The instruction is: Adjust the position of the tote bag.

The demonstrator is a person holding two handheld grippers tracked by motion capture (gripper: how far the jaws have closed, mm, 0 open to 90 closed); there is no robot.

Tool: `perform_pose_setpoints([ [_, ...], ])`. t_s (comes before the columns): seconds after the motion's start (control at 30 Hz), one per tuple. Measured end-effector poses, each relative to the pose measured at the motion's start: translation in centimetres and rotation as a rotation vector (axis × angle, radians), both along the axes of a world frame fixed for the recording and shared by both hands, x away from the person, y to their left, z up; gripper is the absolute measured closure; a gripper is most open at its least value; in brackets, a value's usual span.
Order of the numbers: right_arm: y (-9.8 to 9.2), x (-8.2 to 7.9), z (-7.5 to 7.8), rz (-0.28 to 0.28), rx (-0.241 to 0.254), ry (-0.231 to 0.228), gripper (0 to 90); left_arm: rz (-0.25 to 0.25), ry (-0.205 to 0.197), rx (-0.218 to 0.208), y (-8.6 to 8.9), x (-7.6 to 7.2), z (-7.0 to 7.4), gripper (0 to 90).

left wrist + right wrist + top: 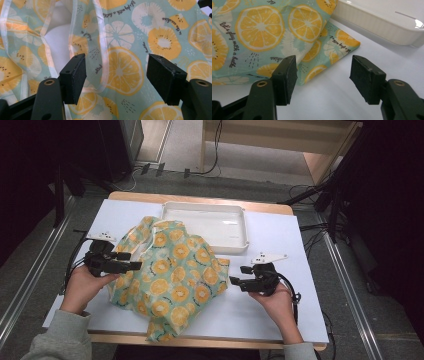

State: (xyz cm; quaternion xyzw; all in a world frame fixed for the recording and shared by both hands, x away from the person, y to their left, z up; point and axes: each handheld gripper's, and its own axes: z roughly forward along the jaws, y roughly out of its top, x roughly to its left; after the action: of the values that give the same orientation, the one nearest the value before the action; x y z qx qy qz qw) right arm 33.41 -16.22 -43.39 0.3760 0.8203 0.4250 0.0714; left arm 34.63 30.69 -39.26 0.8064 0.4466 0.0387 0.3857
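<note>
The crumpled mint fabric garment with orange-slice print (pixel 172 275) lies just before the white plastic tray (pixel 240 242), not folded yet. The left gripper (pixel 134 261) and right gripper (pixel 237 276) flank it, both open, holding nothing.

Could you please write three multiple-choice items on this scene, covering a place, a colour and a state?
1. Where does the white tray sit relative to the cloth?
A. beyond it, on the table's far side
B. under it
C. on the floor

2. What fruit print does the cloth carry?
A. red cherries
B. yellow-orange citrus slices
C. purple grapes

3. How does the right tool stand?
A. shut on the cloth
B. shut on the tray
C. open, holding nothing

Answers: 1 A, the tray lies past the cloth's far edge; 2 B, citrus slices on pale green; 3 C, bare table shows between its jaws.
</note>
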Motion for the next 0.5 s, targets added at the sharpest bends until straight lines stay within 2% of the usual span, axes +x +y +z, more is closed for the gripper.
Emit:
perform_pose_setpoints([
  [0.23, 0.00, 0.04, 0.00, 0.002, -0.004, 0.001, 39.2, 0.000, -0.001, -0.016, 0.21, -0.11, 0.06, 32.2],
  [0.3, 0.06, 0.10, -0.01, 0.007, -0.008, -0.002, 39.2, -0.001, 0.011, -0.025, 0.28, -0.20, 0.04, 32.9],
  [0.5, 0.14, 0.39, -0.05, 0.012, -0.009, 0.008, 39.9, -0.002, 0.010, -0.014, 0.56, -0.52, 0.02, 33.8],
])
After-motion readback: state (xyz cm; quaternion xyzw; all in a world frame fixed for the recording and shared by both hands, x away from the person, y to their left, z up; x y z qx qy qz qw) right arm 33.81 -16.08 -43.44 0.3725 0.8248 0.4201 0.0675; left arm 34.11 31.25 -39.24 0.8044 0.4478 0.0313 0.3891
